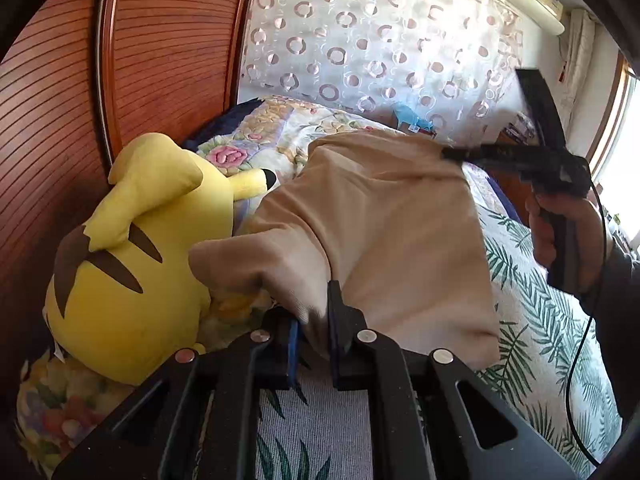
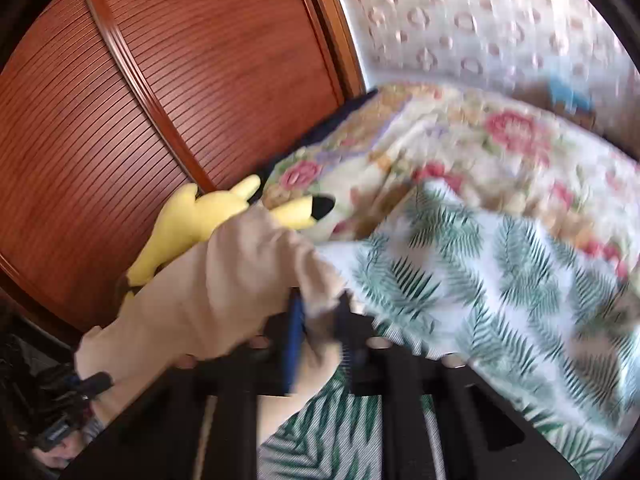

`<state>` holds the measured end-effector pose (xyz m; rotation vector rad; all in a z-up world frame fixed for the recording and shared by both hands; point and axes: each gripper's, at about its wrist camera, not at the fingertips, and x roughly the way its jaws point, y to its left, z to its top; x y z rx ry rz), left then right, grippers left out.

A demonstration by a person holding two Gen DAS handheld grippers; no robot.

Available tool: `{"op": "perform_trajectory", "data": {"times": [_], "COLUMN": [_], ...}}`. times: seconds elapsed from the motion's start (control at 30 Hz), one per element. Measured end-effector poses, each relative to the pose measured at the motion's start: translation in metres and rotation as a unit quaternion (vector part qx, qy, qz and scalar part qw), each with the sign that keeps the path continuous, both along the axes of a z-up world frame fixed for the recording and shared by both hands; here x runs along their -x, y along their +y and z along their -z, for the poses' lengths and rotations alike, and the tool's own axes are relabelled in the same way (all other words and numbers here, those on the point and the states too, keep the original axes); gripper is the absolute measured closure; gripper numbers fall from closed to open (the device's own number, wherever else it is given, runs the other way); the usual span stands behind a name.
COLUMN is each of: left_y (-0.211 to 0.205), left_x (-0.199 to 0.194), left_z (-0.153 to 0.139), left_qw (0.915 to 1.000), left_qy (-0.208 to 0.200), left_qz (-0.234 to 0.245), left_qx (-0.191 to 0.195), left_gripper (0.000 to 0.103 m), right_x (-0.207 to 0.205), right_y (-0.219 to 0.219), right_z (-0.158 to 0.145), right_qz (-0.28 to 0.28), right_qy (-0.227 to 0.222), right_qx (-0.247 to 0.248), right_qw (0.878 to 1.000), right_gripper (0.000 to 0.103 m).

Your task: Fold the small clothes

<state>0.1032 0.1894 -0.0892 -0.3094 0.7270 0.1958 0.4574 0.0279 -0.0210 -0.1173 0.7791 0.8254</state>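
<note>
My left tongs [image 1: 316, 332] and right tongs [image 2: 320, 332] are each clamped on a corner of the beige garment [image 1: 384, 232], stretched from lower centre to upper right above the bed [image 1: 540, 320].

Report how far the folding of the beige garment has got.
Done: nothing looks folded yet. In hand: the left gripper and right gripper each pinch an edge of the beige garment, holding it stretched above the leaf-print bedspread. Left: laying it down and folding.
</note>
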Motion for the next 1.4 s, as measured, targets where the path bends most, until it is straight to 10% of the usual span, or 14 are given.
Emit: {"op": "perform_trajectory", "data": {"times": [0.33,0.43,0.73,1.4], "left_y": [0.001,-0.001,-0.02,-0.132], "left_x": [0.0,0.002,0.022,0.043], "left_z": [0.0,-0.002,-0.03,-0.079], "left_qw": [1.0,0.9998,0.9969,0.986], "left_qy": [0.002,0.006,-0.028,-0.08], "left_qz": [-0.002,-0.003,0.008,0.1], "left_qx": [-0.001,-0.02,-0.073,-0.106], "left_gripper": [0.089,0.073,0.018,0.015], "right_x": [-0.008,-0.01,0.056,0.263], "right_y": [0.013,0.01,-0.04,-0.211], "right_z": [0.001,-0.01,-0.033,-0.067], "right_qz": [0.026,0.029,0.031,0.153], "right_qy": [-0.024,-0.032,-0.061,-0.094], "right_qx": [0.014,0.021,0.028,0.005], "right_qw": [0.999,0.999,0.997,0.984], "right_gripper": [0.099,0.074,0.061,0.035]}}
